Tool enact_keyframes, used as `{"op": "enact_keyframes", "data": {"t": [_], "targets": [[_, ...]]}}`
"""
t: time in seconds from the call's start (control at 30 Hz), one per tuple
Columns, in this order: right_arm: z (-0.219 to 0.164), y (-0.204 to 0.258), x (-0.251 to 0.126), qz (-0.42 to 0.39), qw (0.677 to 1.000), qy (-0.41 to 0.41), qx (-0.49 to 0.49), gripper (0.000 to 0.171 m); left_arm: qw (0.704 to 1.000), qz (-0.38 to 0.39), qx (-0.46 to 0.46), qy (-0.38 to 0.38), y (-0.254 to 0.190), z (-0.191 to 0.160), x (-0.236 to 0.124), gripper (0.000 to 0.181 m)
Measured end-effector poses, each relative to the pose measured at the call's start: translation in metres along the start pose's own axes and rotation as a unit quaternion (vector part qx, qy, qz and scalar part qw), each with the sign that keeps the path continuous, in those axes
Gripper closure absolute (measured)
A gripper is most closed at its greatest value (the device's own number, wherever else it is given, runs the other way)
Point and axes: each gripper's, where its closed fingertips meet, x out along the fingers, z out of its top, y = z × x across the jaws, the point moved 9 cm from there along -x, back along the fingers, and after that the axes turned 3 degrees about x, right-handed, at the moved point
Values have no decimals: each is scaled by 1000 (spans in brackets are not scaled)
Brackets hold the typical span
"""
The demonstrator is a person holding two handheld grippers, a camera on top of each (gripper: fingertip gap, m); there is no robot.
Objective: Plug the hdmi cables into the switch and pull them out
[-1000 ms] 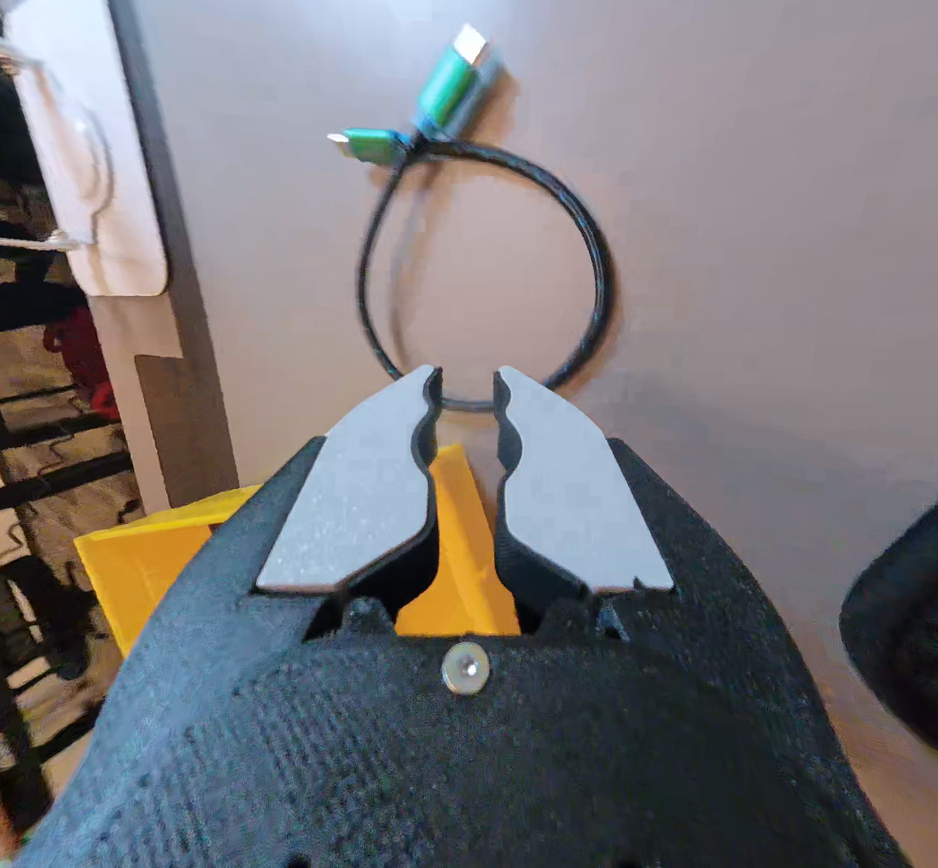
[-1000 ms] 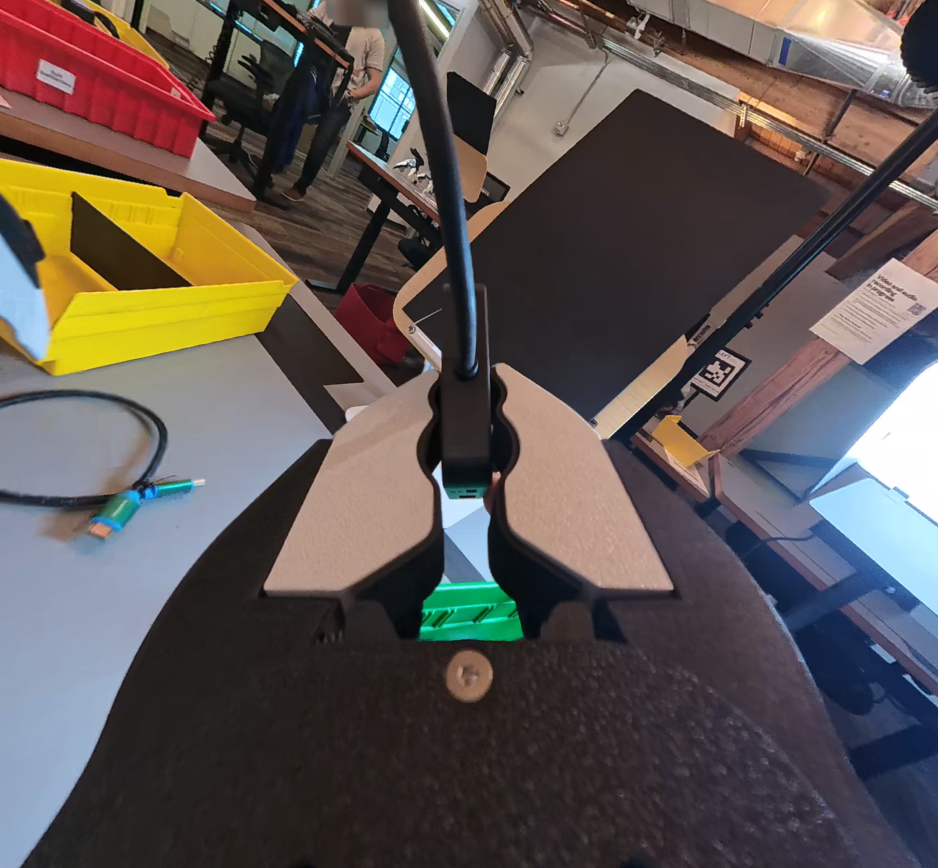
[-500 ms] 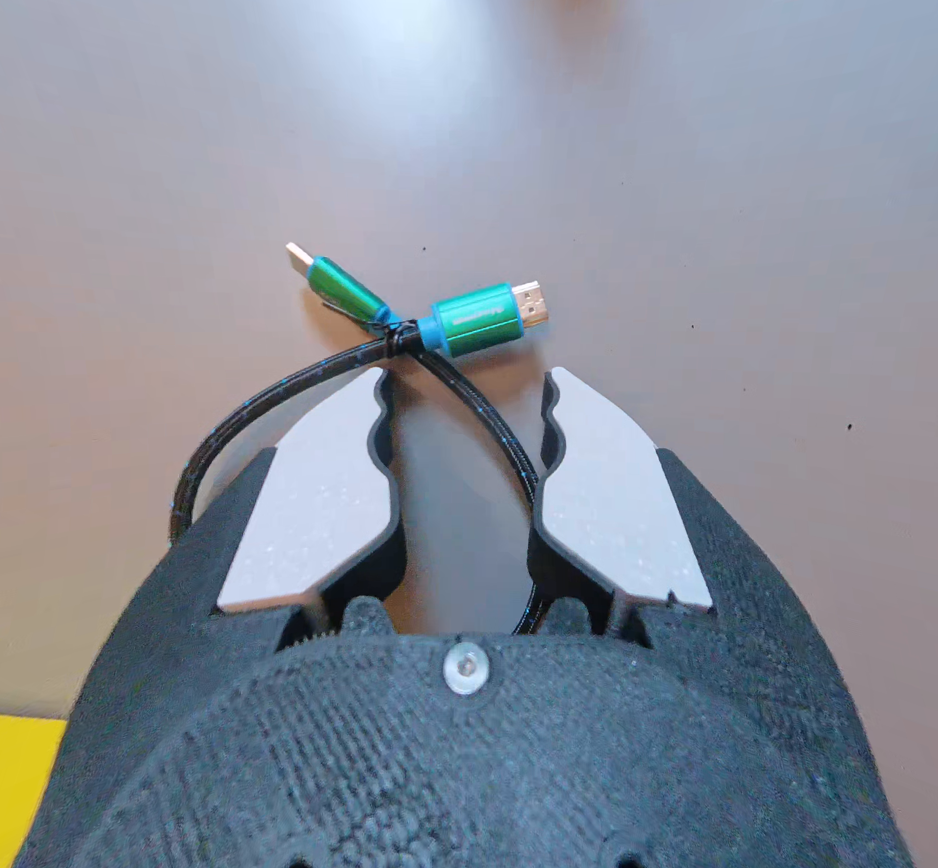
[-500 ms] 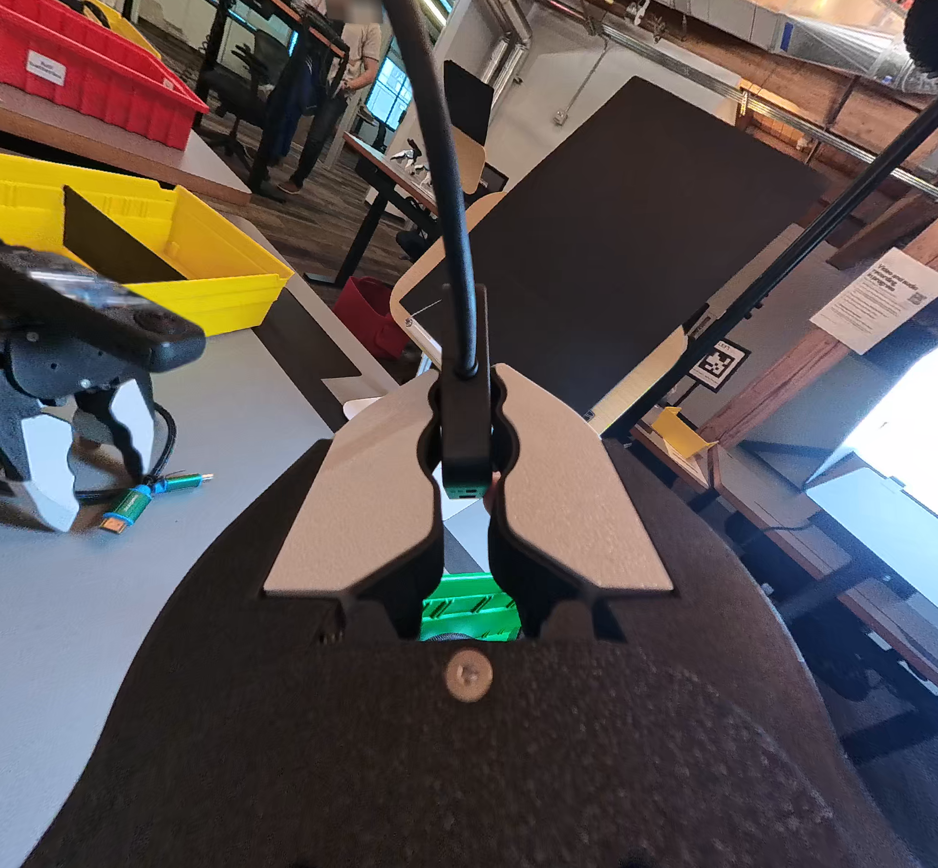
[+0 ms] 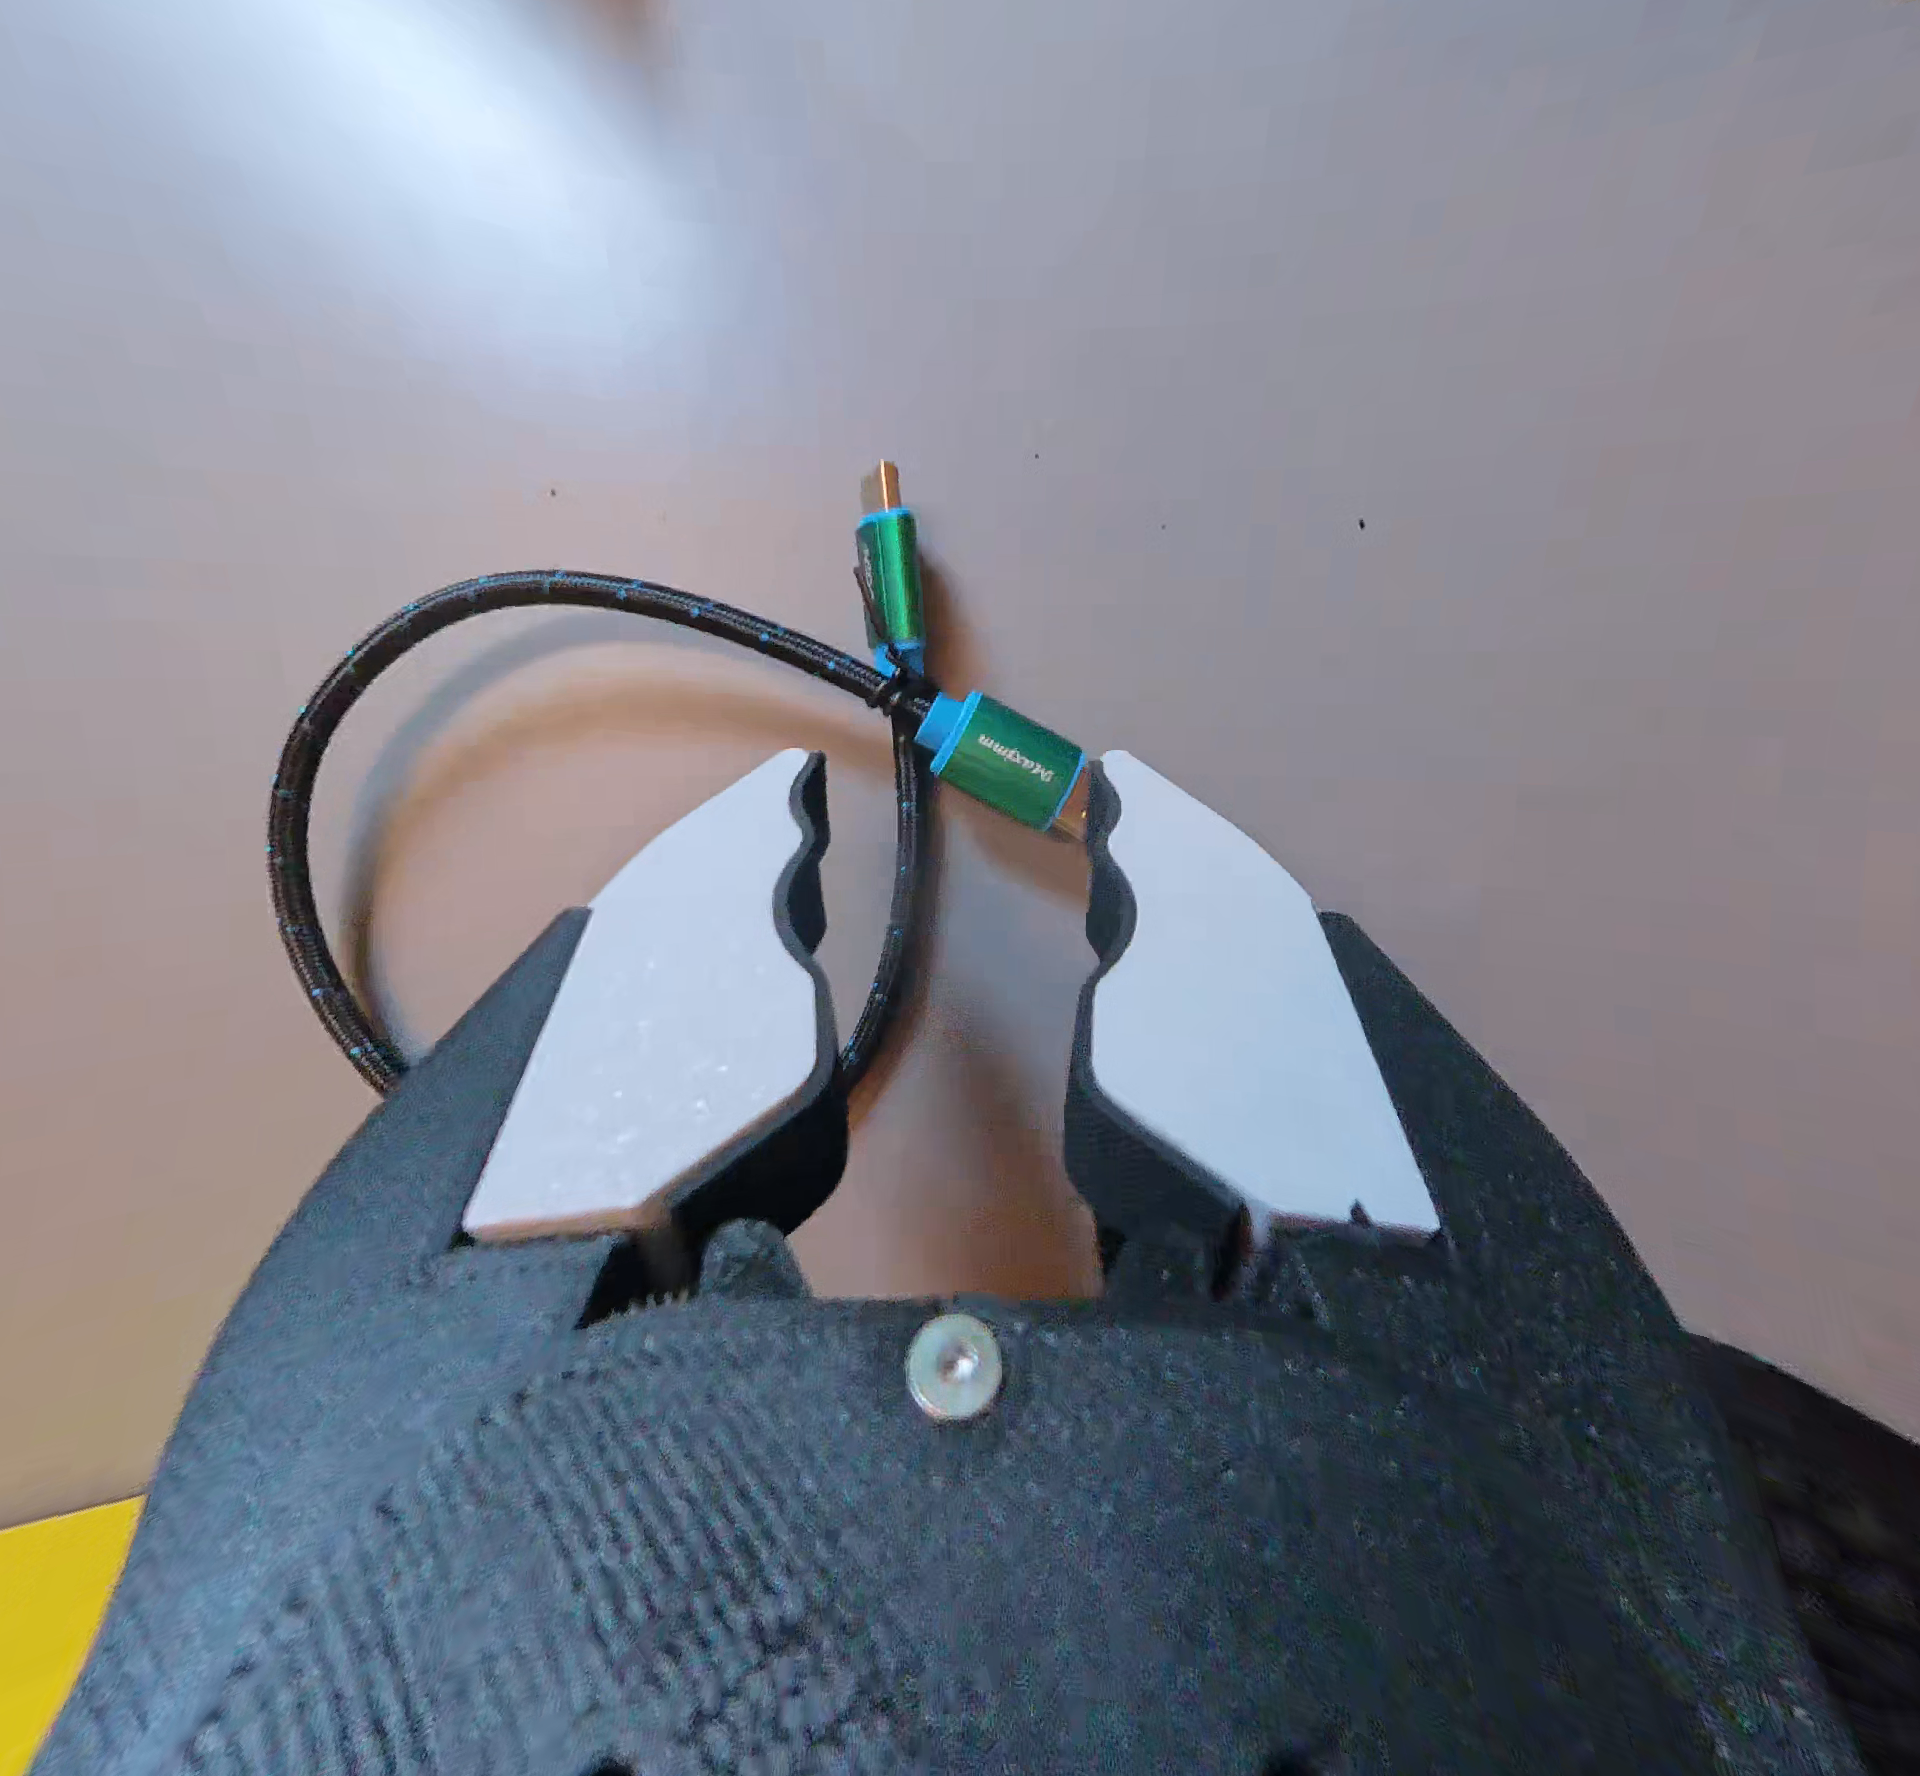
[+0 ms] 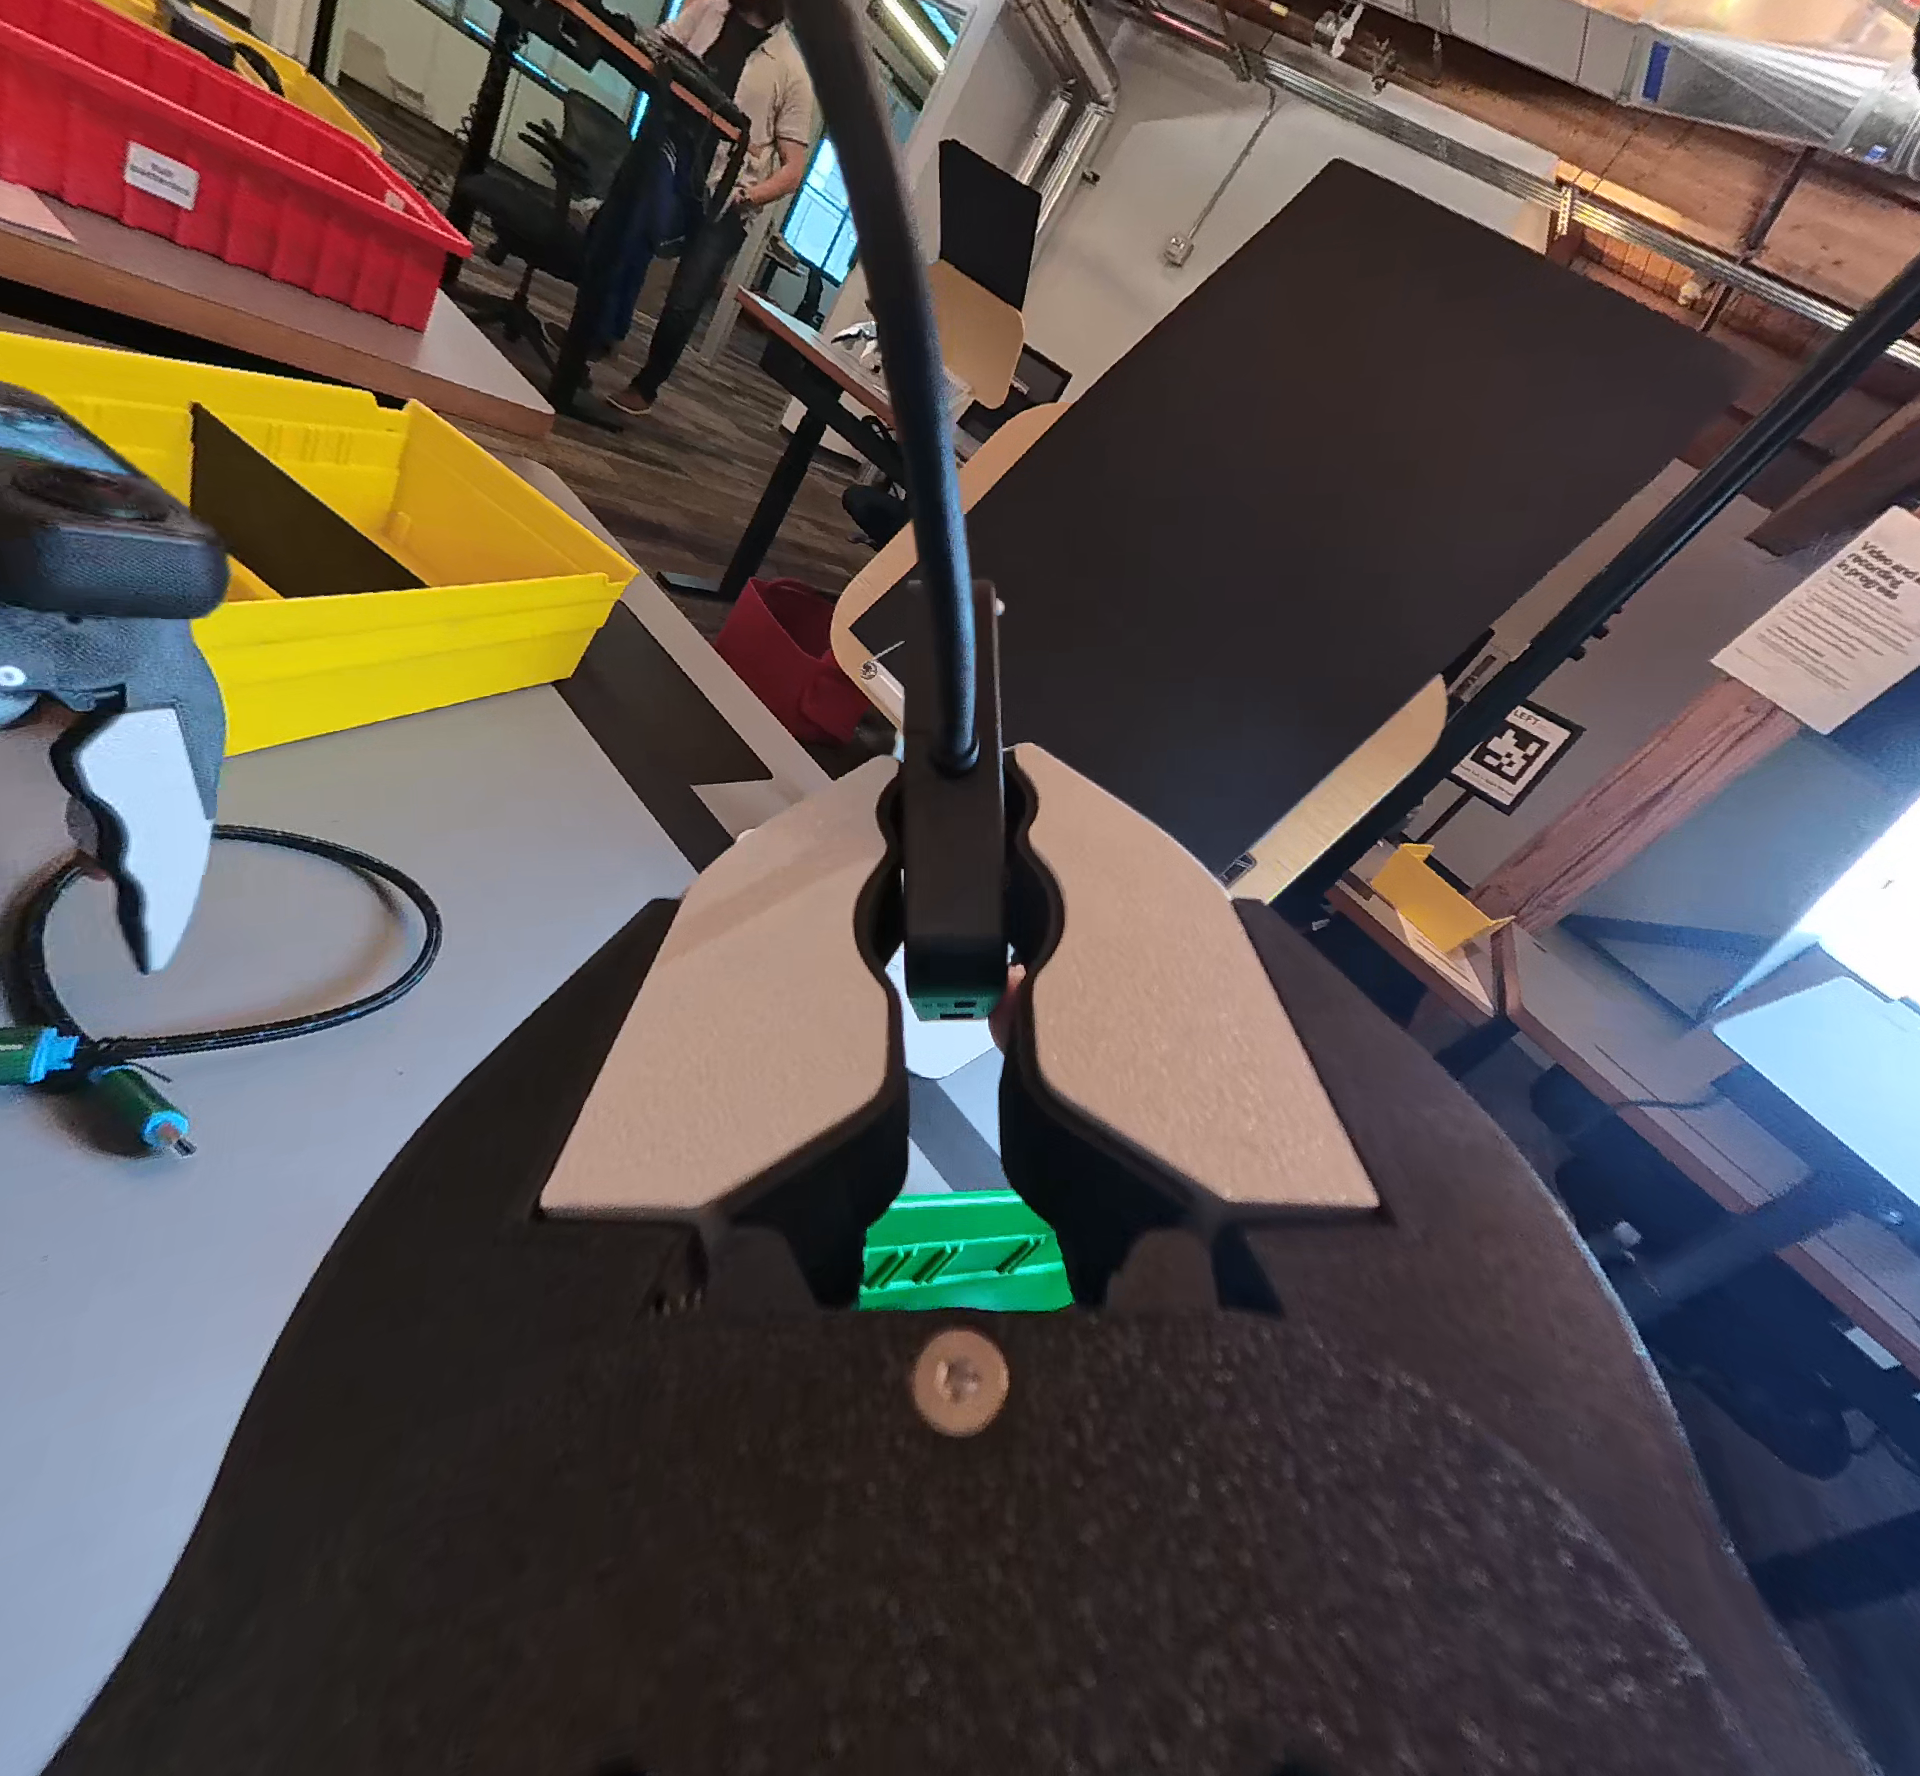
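In the left wrist view, a braided cable (image 5: 312,822) loops at centre left on the grey table (image 5: 1455,376); one run passes between the fingers of the left gripper (image 5: 956,770), whose jaws are spread. Its two green plugs cross at centre: one (image 5: 888,573) points up, the other (image 5: 1003,765) lies just beside the right fingertip. In the right wrist view, a yellow bin (image 6: 416,583) sits at left; at centre the right gripper (image 6: 951,770) pinches the black switch (image 6: 951,895), its lead arching upward.
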Motion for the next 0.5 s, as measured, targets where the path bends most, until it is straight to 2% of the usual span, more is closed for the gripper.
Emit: {"op": "enact_keyframes", "data": {"t": [0.1, 0.23, 0.37, 0.43, 0.5], "targets": [[-1, 3, 3, 4, 1000, 4, -2, 156, 1000, 18, -15, 0, 3, 3, 12, 124], [-1, 4, 2, 1, 1000, 10, -11, 157, 997, 6, -79, 21, 14, 8, 36, 127], [-2, -2, -1, -3, 1000, 3, -3, 157, 998, 18, -49, 21, 12, 16, 44, 151], [-3, -4, -2, -2, 1000, -3, 4, 156, 998, 49, -15, 29, 10, 20, 47, 164], [-4, -3, -2, 5, 1000, -13, -2, 157, 995, 91, 20, 26, 13, 24, 45, 168]]}}
